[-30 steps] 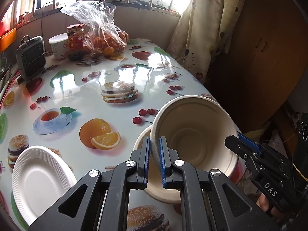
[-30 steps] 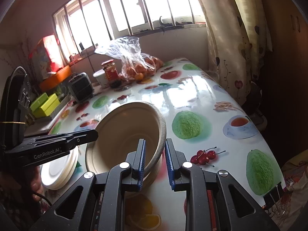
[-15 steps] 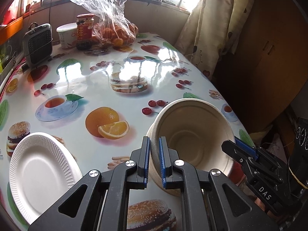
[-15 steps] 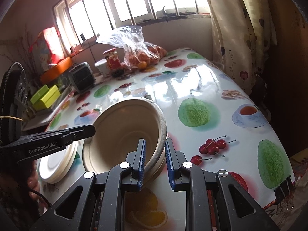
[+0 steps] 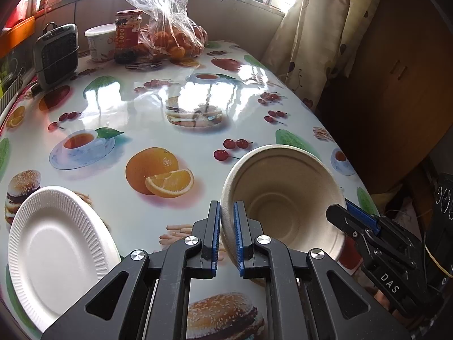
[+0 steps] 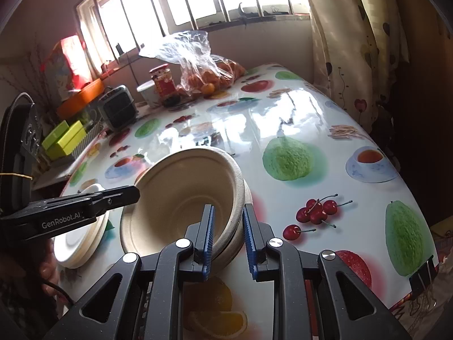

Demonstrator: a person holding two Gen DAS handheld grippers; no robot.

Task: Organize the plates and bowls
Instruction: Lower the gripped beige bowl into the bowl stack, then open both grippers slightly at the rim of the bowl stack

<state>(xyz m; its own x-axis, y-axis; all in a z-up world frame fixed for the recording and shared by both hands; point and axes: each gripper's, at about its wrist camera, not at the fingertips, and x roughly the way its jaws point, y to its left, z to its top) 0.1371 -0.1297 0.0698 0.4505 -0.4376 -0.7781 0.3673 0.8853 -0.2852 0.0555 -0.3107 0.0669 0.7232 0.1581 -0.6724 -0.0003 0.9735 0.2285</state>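
Observation:
A beige paper bowl [image 5: 283,206] sits tilted inside a second beige bowl [image 6: 246,195] on the fruit-print table. My left gripper [image 5: 226,238] is shut on the near-left rim of the upper bowl [image 6: 181,198]. My right gripper [image 6: 228,238] straddles the opposite rim of both bowls with a visible gap, open. It shows in the left wrist view [image 5: 356,215] at the bowl's right rim. A white paper plate [image 5: 53,252] lies at the left front, seen as a short stack in the right wrist view [image 6: 82,238].
At the far end stand a bag of oranges [image 5: 170,28], a red jar [image 5: 127,35], a white tub [image 5: 99,41] and a small black heater [image 5: 56,53]. The table's right edge [image 5: 325,130] drops off towards a curtain and a wooden cabinet.
Both grippers and the bowls have moved towards the near edge of the table. The upper bowl has sunk lower into the bowl under it. The right jaws stand wider.

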